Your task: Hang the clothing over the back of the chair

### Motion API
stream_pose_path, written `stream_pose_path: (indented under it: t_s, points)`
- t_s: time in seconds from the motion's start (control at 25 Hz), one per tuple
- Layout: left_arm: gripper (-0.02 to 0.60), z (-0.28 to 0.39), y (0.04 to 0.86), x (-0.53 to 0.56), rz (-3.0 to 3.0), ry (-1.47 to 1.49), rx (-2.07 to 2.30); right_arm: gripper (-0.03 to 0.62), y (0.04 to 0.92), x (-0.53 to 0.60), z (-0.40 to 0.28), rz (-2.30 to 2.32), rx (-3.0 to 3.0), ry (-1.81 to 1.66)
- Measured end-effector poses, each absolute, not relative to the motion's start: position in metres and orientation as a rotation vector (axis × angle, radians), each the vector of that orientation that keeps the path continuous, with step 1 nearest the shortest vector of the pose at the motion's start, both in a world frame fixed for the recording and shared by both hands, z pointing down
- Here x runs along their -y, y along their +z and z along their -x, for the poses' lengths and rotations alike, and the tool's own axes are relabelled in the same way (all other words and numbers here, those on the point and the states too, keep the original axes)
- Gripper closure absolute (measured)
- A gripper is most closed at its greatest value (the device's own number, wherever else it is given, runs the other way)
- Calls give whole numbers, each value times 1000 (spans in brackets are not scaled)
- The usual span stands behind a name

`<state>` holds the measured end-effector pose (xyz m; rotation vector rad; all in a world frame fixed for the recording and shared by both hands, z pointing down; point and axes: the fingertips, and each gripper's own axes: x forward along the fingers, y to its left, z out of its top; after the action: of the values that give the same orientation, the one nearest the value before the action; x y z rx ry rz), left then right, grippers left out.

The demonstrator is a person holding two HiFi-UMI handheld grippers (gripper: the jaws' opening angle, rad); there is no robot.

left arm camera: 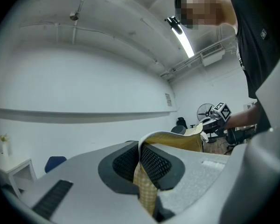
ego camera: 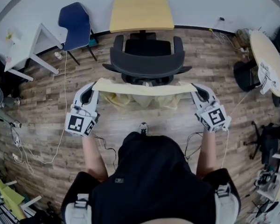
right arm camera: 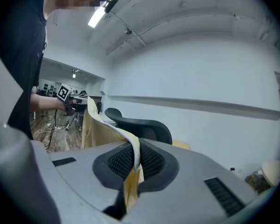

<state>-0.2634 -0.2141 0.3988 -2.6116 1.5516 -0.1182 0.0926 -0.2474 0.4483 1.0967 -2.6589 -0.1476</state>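
Readable text: we find none in any view.
Marker cubes: the cube (ego camera: 79, 123) on the left gripper (ego camera: 94, 89) and the cube (ego camera: 216, 116) on the right gripper (ego camera: 196, 90) carry black-and-white square patterns, no letters or numbers.
Wall notice (left arm camera: 168, 99): print too small for us to read.
Shirt logo (ego camera: 119, 180): a small pale mark we cannot make out.

Seen from above, a person wears a black short-sleeved top (ego camera: 149, 181) with a small pale logo and grey shoulder straps (ego camera: 79, 205) with buckles. The left gripper (ego camera: 93, 88) and right gripper (ego camera: 198, 91) are pale grey plastic with dark mesh-textured pads (left arm camera: 123, 164). Each carries a white cube (ego camera: 80, 123) printed with black square markers, and each trails thin dark cables (ego camera: 104, 146).
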Motion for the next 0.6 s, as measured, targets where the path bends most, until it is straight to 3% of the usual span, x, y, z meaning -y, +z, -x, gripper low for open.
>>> stream_pose_path:
  t_s: [0.6]
  points:
    - [576,281,368,265,2609,-63,-1348,599,407,272,-80,-1284,2588,-331]
